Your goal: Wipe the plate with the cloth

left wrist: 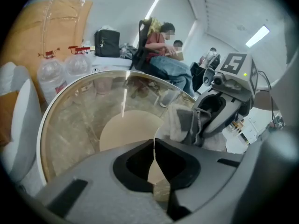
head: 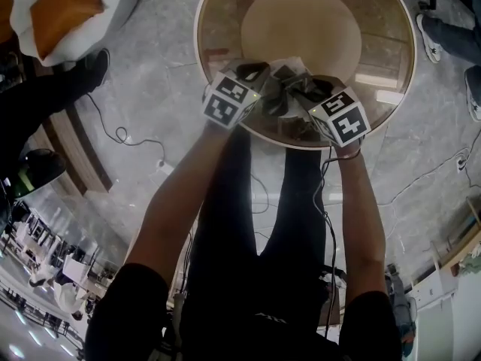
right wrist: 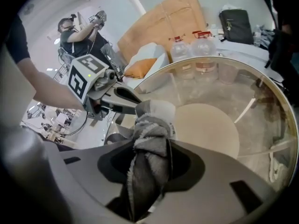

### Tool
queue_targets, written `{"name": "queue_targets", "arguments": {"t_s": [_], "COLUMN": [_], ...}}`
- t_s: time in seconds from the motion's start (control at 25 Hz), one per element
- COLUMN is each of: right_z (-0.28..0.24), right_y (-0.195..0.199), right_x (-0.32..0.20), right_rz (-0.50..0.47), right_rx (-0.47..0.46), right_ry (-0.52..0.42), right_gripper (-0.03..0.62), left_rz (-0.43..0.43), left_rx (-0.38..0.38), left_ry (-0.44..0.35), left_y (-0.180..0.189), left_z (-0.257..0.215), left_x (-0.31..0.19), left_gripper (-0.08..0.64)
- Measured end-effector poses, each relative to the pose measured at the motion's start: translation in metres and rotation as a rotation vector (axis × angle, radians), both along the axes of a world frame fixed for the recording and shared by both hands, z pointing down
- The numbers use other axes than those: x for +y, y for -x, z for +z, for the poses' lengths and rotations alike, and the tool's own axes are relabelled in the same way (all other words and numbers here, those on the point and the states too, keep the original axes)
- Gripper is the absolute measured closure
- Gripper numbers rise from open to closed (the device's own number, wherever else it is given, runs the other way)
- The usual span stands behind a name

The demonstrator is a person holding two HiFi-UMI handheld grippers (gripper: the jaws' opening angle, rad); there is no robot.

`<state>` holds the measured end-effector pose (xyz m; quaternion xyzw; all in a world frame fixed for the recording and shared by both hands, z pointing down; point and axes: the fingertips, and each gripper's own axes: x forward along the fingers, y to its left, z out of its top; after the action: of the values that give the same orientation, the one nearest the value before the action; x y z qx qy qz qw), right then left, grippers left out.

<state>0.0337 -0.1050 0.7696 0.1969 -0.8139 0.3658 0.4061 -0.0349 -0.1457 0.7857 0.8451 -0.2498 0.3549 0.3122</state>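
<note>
My right gripper [right wrist: 152, 146] was clenched on the grey cloth [right wrist: 148, 125], which bunched between the jaws and spilled out past their tips. The front of that bundle pressed against the pale plate [right wrist: 163, 110]. My left gripper [left wrist: 153, 146] had its jaws pinched together on the plate's thin rim, which showed edge-on as a pale line between them. The two grippers faced each other closely, with plate and cloth caught between. I could not tell whether the plate touched the glass beneath it.

All this sat at the near edge of the round glass bench [head: 225, 21], just inside its gold rim. Beyond the grippers the glass top lay open right across to the far rim, with a round beige disc [head: 301, 25] showing at its middle. To either side the rim curved away, with pale marble floor around it.

By count there were two grippers, one cloth and one plate. Past the far rim stood two large water bottles [right wrist: 180, 48] with red caps, with one sheet of brown cardboard [right wrist: 163, 17] behind them. One black bag [right wrist: 236, 20] lay to their right and one orange cushion [right wrist: 142, 66] to their left.
</note>
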Motion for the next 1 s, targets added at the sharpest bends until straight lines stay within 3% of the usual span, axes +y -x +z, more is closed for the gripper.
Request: {"name": "queue_targets", "arguments": {"t_s": [0.2, 0.44, 0.72, 1.0], "right_z": [-0.009, -0.010, -0.007, -0.005], "right_y": [-0.033, -0.040, 0.020, 0.072], "right_x": [0.000, 0.044, 0.088, 0.083], "right_rz": [0.098, 0.041, -0.062, -0.225], "right_rx": [0.023, 0.045, -0.015, -0.045], "right_ry": [-0.007, 0.024, 0.081, 0.077], "right_gripper": [0.442, 0.442, 0.442, 0.442], "left_rz": [-0.014, -0.031, -0.005, 0.015], "left_rx": [-0.002, 0.009, -0.001, 0.006], "left_ry": [0.002, -0.020, -0.011, -0.007], "left_y": [0.005, -0.001, -0.002, -0.009], "left_z": [-0.002, -0.004, 0.000, -0.004], "left_x": [0.002, -0.002, 0.003, 0.007], "left_gripper": [0.548, 0.548, 0.549, 0.549]}}
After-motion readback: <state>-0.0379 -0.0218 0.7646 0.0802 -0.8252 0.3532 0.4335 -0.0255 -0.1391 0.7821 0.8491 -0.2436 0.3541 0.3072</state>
